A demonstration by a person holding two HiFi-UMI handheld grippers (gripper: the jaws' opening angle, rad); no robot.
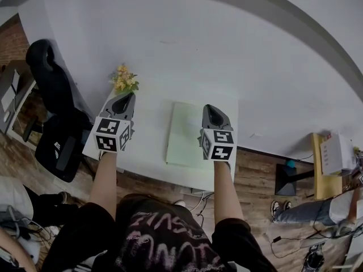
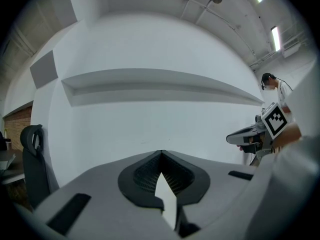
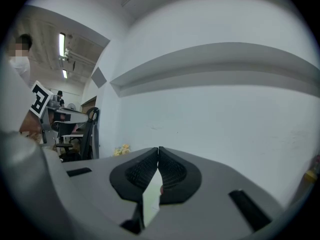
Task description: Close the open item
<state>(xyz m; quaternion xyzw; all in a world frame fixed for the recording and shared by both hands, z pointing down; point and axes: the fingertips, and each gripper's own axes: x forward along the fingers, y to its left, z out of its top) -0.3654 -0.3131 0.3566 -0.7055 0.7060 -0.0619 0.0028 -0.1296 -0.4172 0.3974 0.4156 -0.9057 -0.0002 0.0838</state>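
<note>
Folder point(image 1: 190, 134), pale green and thin, is lying flat on the white worktop point(image 1: 147, 152), its long sides running away from the person, midway between the two arms. It is showing one plain, unmarked face. Whether it is lying open or shut cannot be told from the head view.

The left gripper point(image 1: 127, 97) is hovering over the worktop's left part, well apart from the folder. Its fingers point(image 2: 150, 169) are pressing together at the tips with nothing between them. The right gripper point(image 1: 211, 109) is hanging over the folder's right edge. Whether it is touching the folder is unclear. Its fingers point(image 3: 172, 170) are likewise meeting at the tips and gripping nothing.

A small bunch of yellow flowers point(image 1: 123, 79) is sitting at the worktop's far left corner, and what is holding them is too small to tell. A black office chair point(image 1: 51, 78) is standing just beside that corner.
</note>
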